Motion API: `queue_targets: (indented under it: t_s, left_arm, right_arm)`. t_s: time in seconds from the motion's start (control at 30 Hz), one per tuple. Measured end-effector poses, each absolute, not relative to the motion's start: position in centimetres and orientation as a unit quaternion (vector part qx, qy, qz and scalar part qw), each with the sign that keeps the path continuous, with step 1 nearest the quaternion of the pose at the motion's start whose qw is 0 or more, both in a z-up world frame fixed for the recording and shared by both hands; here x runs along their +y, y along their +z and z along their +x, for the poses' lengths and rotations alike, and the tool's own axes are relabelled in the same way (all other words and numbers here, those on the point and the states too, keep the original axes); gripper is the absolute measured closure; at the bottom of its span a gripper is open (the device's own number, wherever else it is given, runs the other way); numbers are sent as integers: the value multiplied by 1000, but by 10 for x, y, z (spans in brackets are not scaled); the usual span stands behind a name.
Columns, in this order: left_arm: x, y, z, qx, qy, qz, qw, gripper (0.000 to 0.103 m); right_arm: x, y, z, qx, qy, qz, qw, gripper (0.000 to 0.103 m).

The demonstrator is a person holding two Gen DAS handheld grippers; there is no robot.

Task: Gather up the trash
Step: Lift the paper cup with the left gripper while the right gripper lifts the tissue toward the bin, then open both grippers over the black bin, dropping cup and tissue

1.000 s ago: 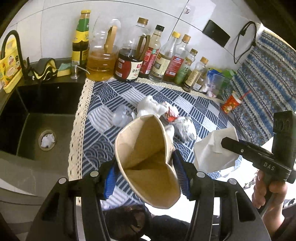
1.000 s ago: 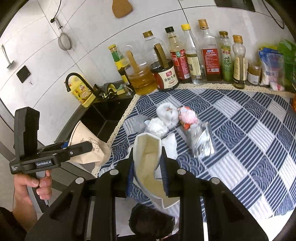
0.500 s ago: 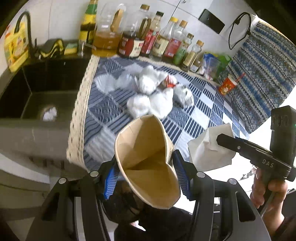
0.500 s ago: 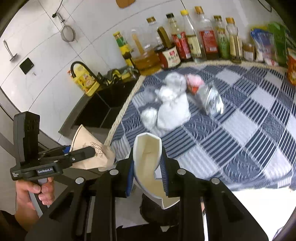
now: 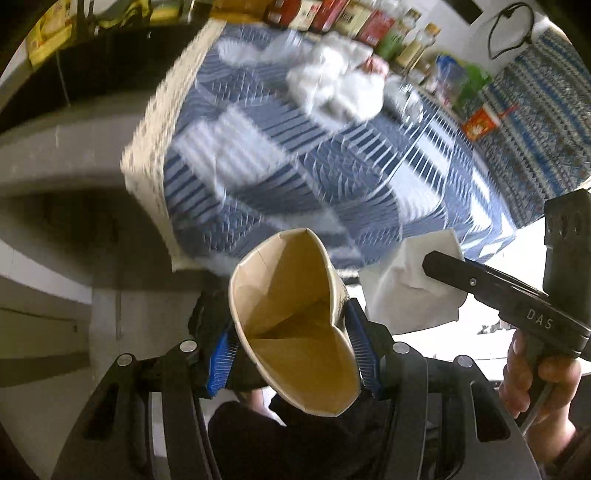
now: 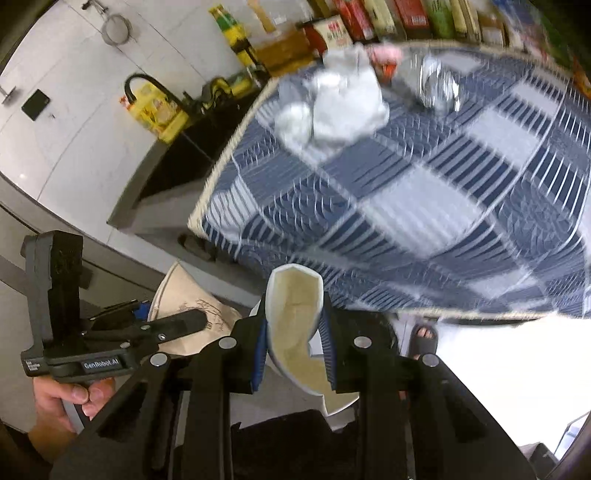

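Observation:
My left gripper [image 5: 291,347] is shut on a squashed brown paper cup [image 5: 295,332], held off the counter's front edge; the cup also shows in the right wrist view [image 6: 184,299]. My right gripper [image 6: 295,343] is shut on a squashed white paper cup [image 6: 295,317], also off the edge; it shows in the left wrist view [image 5: 410,291] beside the brown cup. More trash lies on the blue checked cloth [image 6: 443,184]: crumpled white tissues [image 6: 332,103], a pink-red wrapper [image 6: 386,55] and a clear plastic wrapper [image 6: 439,85].
A black sink [image 6: 184,151] lies left of the cloth, with a yellow bottle [image 6: 159,110] beside its tap. Several sauce and oil bottles [image 5: 362,26] line the tiled back wall. A red snack cup [image 5: 480,123] stands at the right. A sandalled foot [image 6: 424,338] is on the floor.
Both grippers have pulled back and dropped from above the cloth to past the counter's front edge, each still holding its cup. The view is motion-blurred.

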State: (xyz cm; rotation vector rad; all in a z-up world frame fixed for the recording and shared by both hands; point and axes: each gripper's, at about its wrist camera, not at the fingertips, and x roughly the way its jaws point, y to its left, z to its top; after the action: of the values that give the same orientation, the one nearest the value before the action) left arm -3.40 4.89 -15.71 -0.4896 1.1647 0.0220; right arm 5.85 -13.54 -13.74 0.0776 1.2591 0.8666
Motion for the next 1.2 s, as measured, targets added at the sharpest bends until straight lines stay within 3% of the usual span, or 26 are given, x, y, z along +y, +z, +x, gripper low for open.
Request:
queue_targets:
  t_s: [0.77,1.0,1.1,1.13,1.17,1.2]
  left_arm:
    - [64,-324,-45,648,44,-300,699,49]
    - [66,-359,-49,669,57,-315,671,48]
    - [64,-362,-46,671,50,-311,671,48]
    - [63,-361,-45,672,48,-312,670,46]
    - [62,-363,-44,675,47,-313,667,42]
    - [61,-364,-43,677,50,-311,665,31]
  right_arm:
    - [-137,-307,66,681,292,76,667,76]
    - [-136,-336,68,706,261,80,653,75]
    - [-137,-339,70,710,256,88,650,71]
    - [-137,-341,71,714,259,97,643,60]
    - [-138,-342,72,715,257,104,642,55]
    - [-139,-342,73,714,252,105,645,49]
